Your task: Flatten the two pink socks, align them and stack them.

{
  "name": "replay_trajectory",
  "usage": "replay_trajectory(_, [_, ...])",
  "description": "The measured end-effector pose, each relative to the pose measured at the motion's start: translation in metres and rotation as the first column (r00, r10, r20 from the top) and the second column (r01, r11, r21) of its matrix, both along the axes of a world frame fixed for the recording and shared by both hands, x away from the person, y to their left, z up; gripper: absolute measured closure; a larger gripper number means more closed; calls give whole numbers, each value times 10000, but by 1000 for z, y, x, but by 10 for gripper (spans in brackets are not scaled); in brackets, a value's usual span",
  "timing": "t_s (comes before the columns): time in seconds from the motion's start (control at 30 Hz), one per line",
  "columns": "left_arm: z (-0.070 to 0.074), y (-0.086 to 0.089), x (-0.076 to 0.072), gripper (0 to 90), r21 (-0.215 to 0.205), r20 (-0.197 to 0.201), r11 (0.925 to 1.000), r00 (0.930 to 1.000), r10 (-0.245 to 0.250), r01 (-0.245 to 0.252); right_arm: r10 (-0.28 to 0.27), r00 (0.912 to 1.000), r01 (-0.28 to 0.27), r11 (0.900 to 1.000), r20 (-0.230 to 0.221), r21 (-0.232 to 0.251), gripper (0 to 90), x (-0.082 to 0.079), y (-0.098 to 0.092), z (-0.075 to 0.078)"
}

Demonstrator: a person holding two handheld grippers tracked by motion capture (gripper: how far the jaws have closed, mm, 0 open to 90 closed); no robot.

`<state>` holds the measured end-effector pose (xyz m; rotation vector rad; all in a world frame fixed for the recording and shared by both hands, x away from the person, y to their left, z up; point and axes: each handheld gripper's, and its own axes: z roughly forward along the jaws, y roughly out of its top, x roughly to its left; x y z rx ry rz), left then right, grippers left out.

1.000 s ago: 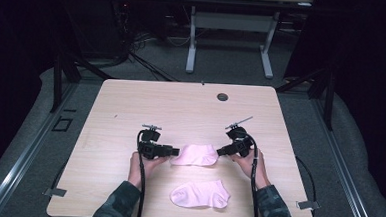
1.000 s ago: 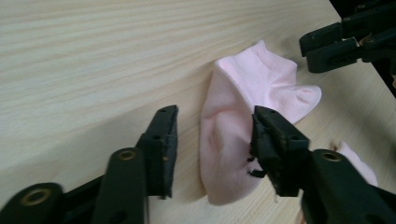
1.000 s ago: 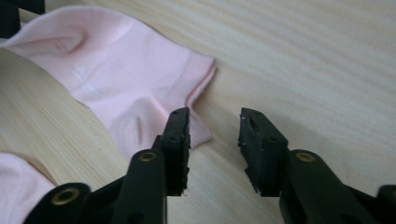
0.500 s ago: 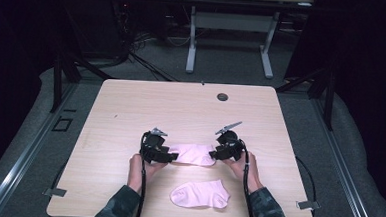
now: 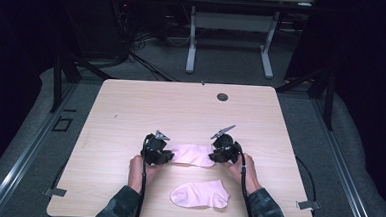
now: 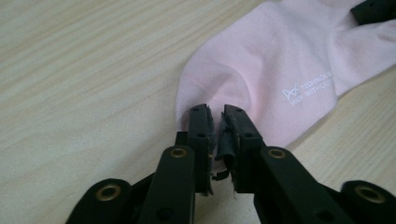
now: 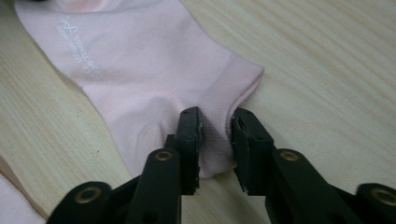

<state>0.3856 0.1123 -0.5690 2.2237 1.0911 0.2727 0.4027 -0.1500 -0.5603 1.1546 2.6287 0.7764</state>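
Note:
Two pink ankle socks lie on the wooden table (image 5: 181, 108). The farther sock (image 5: 193, 154) lies flat between my two grippers. My left gripper (image 5: 166, 156) is at its left end; in the left gripper view its jaws (image 6: 217, 119) have just been closing and pinch the rounded toe of the sock (image 6: 280, 60). At the sock's right end is my right gripper (image 5: 213, 154). Its jaws (image 7: 216, 123) have just been closing too, and the ribbed cuff of the sock (image 7: 140, 70) is gathered between the pads.
The second pink sock (image 5: 201, 194) lies flat nearer the front edge, between the person's forearms. A dark round grommet (image 5: 222, 96) sits at the table's far side. Behind the table stand another table's legs and cables on the floor.
Both grippers have moved inward onto the ends of the farther sock, and their jaws have closed on it.

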Motion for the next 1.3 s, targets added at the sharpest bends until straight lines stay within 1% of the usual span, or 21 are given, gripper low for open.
replay_trajectory(0.03, [-1,0,0,852,-32,41,10000,10000,-2,2,218,9998,-218,9998,-45,0,809,-1,0,0])
replay_trajectory(0.1, [-1,-1,-1,872,1,93,10000,10000,4,-4,202,9998,-202,9997,45,127,828,-3,-1,-1])
replay_trajectory(0.2, [0,-1,-1,886,-22,23,10000,10000,-11,11,141,9999,-139,9994,-68,310,844,-3,-2,-1])
replay_trajectory(0.23, [0,-1,-1,887,-78,-18,10000,10000,-44,43,7,10000,-4,9992,-81,402,846,-3,-2,-2])
replay_trajectory(0.27, [1,0,-2,889,-200,-86,9998,9999,-94,92,-81,9998,93,9980,-196,628,847,-4,-2,-2])
replay_trajectory(0.3, [3,1,-3,889,-260,-83,9996,9999,-135,133,-24,9998,35,9984,-188,561,848,-4,-4,-1])
replay_trajectory(0.33, [5,2,-4,889,-384,-97,9991,9998,-184,180,-131,9997,148,9966,-213,811,849,-5,-6,1])
replay_trajectory(0.5, [19,9,-12,890,-930,52,9954,9997,-218,222,6,10000,-3,9925,-23,1220,850,-13,-13,19])
replay_trajectory(0.53, [23,10,-13,890,-1059,100,9941,9997,-204,214,-32,10000,21,9926,90,1214,850,-15,-14,23])
replay_trajectory(0.57, [26,11,-15,890,-1072,167,9939,9996,-232,248,-20,9998,-5,9916,199,1290,850,-17,-15,26])
replay_trajectory(0.6, [29,12,-16,890,-1192,145,9925,9995,-265,281,25,9997,-55,9919,237,1266,850,-18,-17,29])
replay_trajectory(0.63, [31,12,-17,890,-1329,130,9906,9994,-311,326,-21,9996,-13,9920,269,1265,850,-19,-18,32])
replay_trajectory(0.67, [33,12,-18,890,-1412,170,9894,9994,-310,331,25,9998,-49,9908,182,1352,850,-20,-20,34])
replay_trajectory(0.77, [38,12,-22,890,-1574,192,9864,9988,-449,474,-5,9996,-38,9876,271,1572,849,-24,-26,42])
replay_trajectory(0.83, [41,12,-26,889,-1735,186,9833,9984,-525,549,40,9995,-87,9878,308,1553,850,-28,-29,47])
replay_trajectory(0.9, [44,11,-30,888,-1892,166,9803,9983,-550,572,82,9993,-139,9862,354,1651,849,-33,-32,52])
replay_trajectory(0.97, [47,11,-34,888,-1987,143,9778,9978,-649,664,111,9990,-182,9854,427,1696,849,-38,-36,56])
replay_trajectory(1.0, [49,11,-37,888,-2076,133,9759,9977,-661,674,150,9992,-211,9841,362,1766,849,-41,-38,58])
replay_trajectory(1.13, [56,10,-50,888,-2098,176,9734,9957,-909,925,241,9989,-313,9820,405,1865,847,-55,-45,65])
replay_trajectory(1.23, [57,10,-54,888,-2170,144,9708,9947,-1016,1023,312,9989,-369,9823,336,1838,847,-60,-47,67])
replay_trajectory(1.3, [57,10,-61,888,-2262,37,9678,9936,-1126,1105,413,9988,-456,9791,260,1980,846,-68,-51,68])
